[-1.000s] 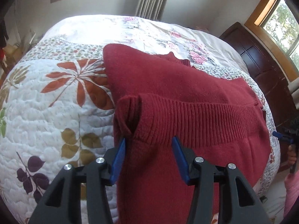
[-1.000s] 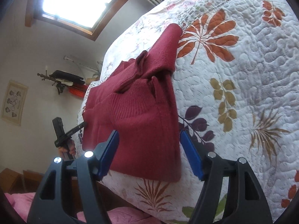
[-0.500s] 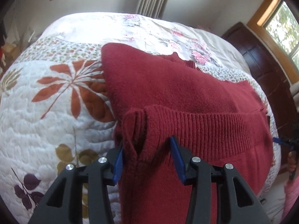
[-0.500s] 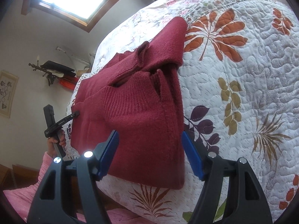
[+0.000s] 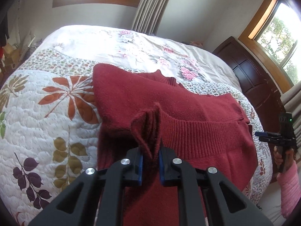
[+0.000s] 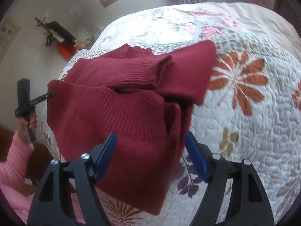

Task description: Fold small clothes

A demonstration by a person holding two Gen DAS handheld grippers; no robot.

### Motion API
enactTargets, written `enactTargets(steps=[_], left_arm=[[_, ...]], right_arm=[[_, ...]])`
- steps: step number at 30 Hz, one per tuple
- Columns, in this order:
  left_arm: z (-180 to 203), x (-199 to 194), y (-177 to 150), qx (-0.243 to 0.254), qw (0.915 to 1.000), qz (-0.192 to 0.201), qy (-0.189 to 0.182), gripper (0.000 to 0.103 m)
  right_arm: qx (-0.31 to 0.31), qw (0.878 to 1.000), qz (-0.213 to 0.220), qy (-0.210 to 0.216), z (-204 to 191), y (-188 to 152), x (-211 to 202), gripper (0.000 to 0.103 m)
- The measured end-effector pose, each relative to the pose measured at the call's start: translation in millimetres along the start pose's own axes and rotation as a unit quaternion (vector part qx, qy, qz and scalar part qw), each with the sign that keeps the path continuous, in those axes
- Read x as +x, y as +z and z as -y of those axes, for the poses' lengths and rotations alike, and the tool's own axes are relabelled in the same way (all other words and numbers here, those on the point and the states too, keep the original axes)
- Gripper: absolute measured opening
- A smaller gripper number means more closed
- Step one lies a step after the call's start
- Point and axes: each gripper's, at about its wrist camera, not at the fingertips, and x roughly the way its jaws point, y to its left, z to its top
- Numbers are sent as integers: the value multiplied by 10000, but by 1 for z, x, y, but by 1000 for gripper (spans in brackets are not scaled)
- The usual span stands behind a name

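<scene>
A dark red knit sweater (image 5: 188, 103) lies partly folded on a leaf-patterned quilt (image 5: 56, 122), hanging over the near bed edge. My left gripper (image 5: 150, 150) is shut on a bunched corner of the sweater's ribbed hem, which stands up in pleats between the blue pads. In the right wrist view the sweater (image 6: 122, 113) fills the middle, with a ribbed cuff folded across its top. My right gripper (image 6: 150, 139) hovers open over the sweater's lower part, with nothing between its fingers. The left gripper (image 6: 50, 94) shows at the sweater's far left corner.
The quilt (image 6: 244, 113) spreads wide to the right of the sweater. A dark wooden headboard (image 5: 250, 79) and curtains (image 5: 150, 7) stand beyond the bed. A pink sleeve (image 6: 11, 160) and a hand hold the other gripper. Dark items hang on the wall (image 6: 58, 32).
My left gripper went from open around the ribbed hem to shut on it, bunching the fabric upward. The right gripper stayed open and swung round to face the sweater more squarely.
</scene>
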Motion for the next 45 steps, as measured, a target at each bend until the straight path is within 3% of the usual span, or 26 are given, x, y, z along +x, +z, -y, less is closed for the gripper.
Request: enactTargets(steps=[3, 6, 7, 12, 18, 20, 27, 31, 36, 41, 45], left_arm=[[-2, 15, 3, 20, 9997, -209, -87, 13], [-4, 29, 5, 123, 9992, -357, -153, 17], [-5, 33, 5, 103, 9991, -375, -157, 21], [-15, 47, 3, -169, 9988, -401, -223, 23], [-14, 45, -4, -304, 9988, -375, 34, 20], [-11, 41, -7, -368, 9989, -250, 174, 15], [-3, 17, -6, -492, 9987, 108, -29, 12], [-7, -1, -2, -682, 9971, 254, -207, 12], [-4, -29, 8, -557, 9956, 610, -443, 12], [1, -52, 38, -512, 9912, 1049, -627, 12], [7, -47, 77, -397, 9893, 1279, -573, 12]], right_arm=[[168, 9998, -55, -128, 7, 8, 9, 74], [561, 9982, -107, 202, 20, 15, 16, 72], [657, 9975, -171, 207, 22, 17, 20, 66], [395, 9980, -449, -186, 10, 23, 34, 58], [222, 9976, -574, -329, 8, 25, 42, 25], [104, 9983, -453, -340, 7, 20, 34, 6], [506, 9982, 213, 244, 19, 5, -2, 6], [606, 9967, 415, 338, 16, 7, -17, 6], [528, 9949, 785, 362, 1, 13, -48, 6], [454, 9907, 1214, 419, -1, 42, -79, 6], [416, 9894, 1361, 286, 5, 85, -85, 5]])
